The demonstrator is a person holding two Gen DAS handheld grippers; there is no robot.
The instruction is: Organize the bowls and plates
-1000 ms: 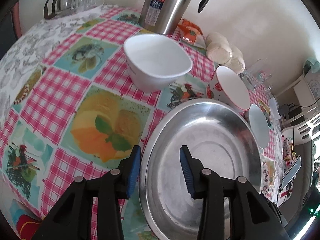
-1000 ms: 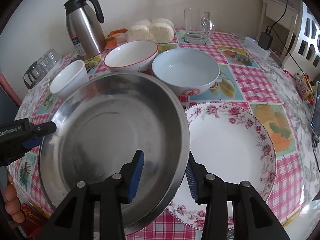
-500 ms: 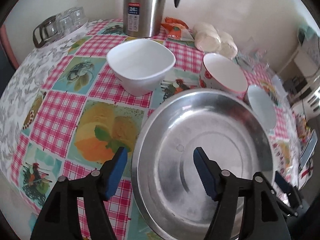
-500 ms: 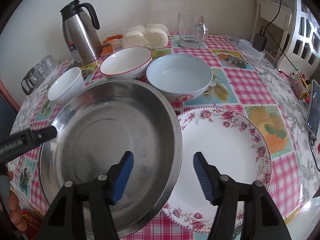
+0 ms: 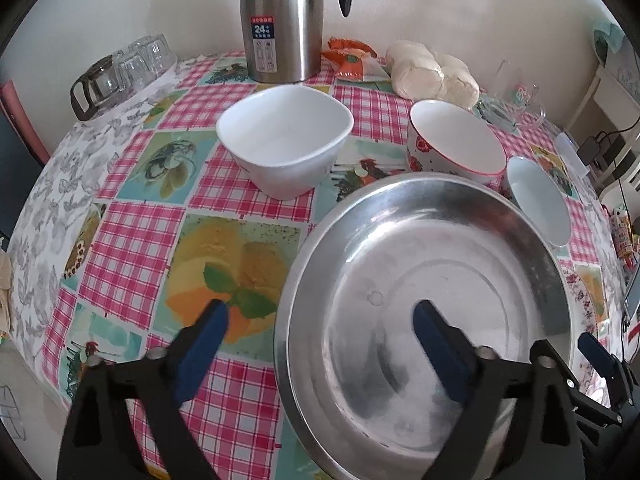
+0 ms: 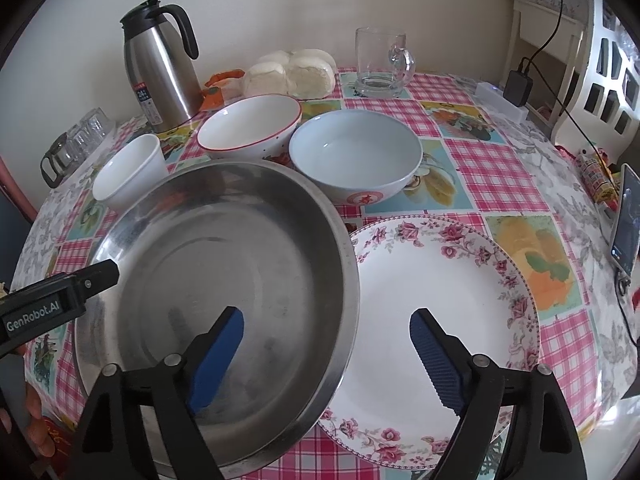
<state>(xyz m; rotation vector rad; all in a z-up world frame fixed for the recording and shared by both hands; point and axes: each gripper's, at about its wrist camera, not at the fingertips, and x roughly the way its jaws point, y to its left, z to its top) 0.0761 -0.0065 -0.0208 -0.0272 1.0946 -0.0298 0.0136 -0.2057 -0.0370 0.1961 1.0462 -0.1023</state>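
Left wrist view: left hand-held gripper (image 5: 320,322) spread wide, jaws just opened, gripping nothing, one blue pad over the steel plate (image 5: 424,300), the other over the checked table (image 5: 136,236); square white bowl (image 5: 286,144) behind, red-rimmed bowl (image 5: 456,148) and pale blue bowl (image 5: 538,200) along the plate's far edge; thermos (image 5: 282,20) at the wall.

Right wrist view: right hand-held gripper (image 6: 326,334) likewise just opened, empty, straddling the steel plate's rim; steel plate overlapping the floral plate (image 6: 436,308); glass mug (image 6: 382,62) further back.
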